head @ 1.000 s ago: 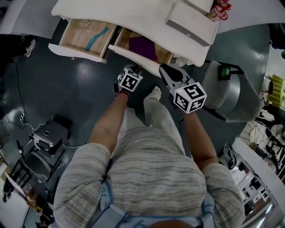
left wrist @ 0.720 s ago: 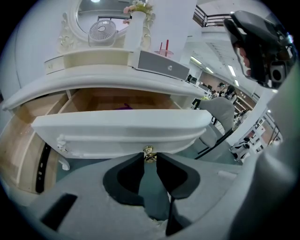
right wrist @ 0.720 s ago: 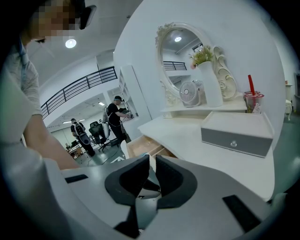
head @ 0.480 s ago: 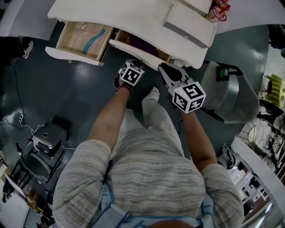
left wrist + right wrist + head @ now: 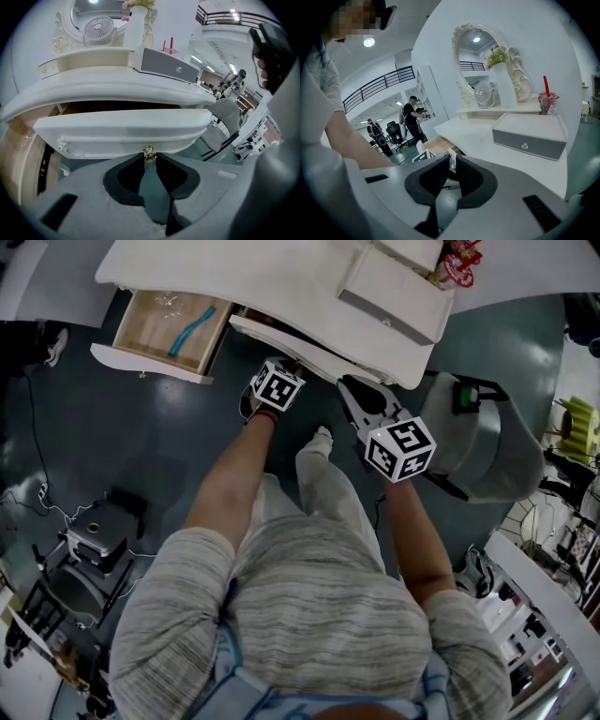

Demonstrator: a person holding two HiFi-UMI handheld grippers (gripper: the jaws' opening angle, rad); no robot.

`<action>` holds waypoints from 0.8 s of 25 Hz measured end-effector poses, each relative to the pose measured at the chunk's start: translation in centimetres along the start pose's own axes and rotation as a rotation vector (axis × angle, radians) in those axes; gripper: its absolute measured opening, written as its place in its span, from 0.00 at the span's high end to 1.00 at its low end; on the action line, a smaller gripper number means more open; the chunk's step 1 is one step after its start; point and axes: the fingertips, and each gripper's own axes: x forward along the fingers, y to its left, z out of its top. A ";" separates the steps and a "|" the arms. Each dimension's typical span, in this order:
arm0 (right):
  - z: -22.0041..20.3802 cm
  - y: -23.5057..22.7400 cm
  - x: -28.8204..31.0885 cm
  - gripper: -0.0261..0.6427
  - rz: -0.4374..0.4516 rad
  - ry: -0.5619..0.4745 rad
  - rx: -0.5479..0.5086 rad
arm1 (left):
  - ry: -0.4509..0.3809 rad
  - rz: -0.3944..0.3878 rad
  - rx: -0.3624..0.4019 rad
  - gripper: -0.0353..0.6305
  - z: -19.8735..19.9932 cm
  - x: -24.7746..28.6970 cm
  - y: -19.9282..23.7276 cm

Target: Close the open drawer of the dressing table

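Head view: my left gripper [image 5: 284, 365] is holding the drawer [image 5: 300, 343] front at 12 o'clock, drawer nearly in. My right gripper [image 5: 350, 383] is hovering at its 3.
Left gripper view: jaws are clamping the knob [image 5: 149, 153].
Right gripper view: jaws are sitting slightly apart, empty.

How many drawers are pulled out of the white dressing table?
2. One wood-lined drawer stands wide open on the left; the white-fronted drawer beside it is only slightly out, its brass knob at the left gripper. Others may be hidden.
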 end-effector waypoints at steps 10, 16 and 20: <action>0.2 -1.3 0.1 0.94 -0.004 -0.012 0.018 | 0.004 0.001 -0.001 0.81 2.4 1.6 0.8; 0.4 -2.0 0.1 0.94 -0.012 -0.017 0.024 | -0.008 0.009 0.002 0.81 3.8 2.2 1.2; 0.6 -2.4 0.2 0.94 -0.015 -0.020 0.026 | -0.013 0.015 0.000 0.81 4.6 2.7 1.5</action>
